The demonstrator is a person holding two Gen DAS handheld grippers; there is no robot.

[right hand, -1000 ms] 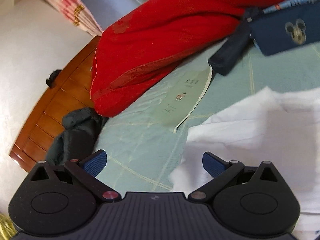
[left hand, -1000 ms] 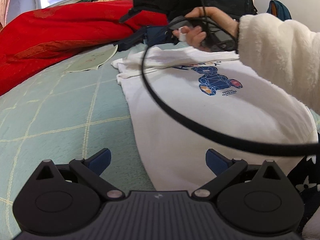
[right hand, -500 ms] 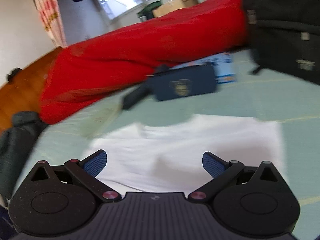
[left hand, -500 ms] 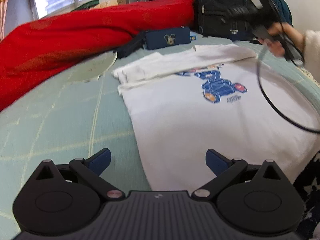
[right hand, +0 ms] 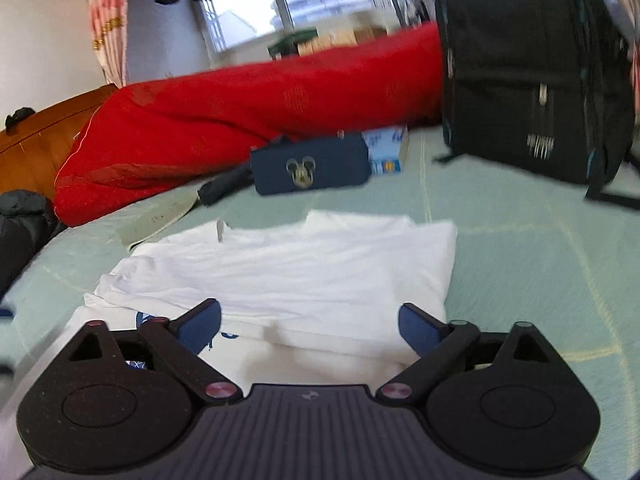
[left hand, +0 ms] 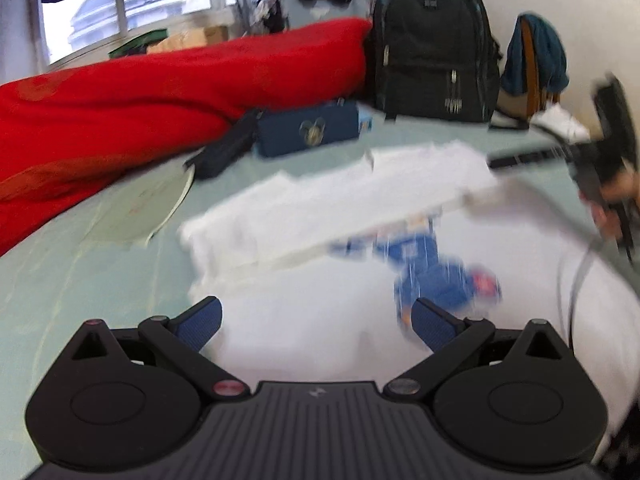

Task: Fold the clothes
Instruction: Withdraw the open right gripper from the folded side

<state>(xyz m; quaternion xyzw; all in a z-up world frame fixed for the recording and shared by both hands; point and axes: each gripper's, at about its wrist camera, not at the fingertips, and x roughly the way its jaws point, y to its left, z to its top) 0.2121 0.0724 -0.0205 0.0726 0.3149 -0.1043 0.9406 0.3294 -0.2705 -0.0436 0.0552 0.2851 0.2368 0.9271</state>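
both grippers' fingers are spread over the white t-shirt [right hand: 304,264], the right seemingly just narrowing, empty.

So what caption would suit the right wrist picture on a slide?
Open right claw poised over a partly folded white T-shirt on a green bed.

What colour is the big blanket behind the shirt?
The blanket is bright red with faint darker patterns. The right wrist view shows it best.
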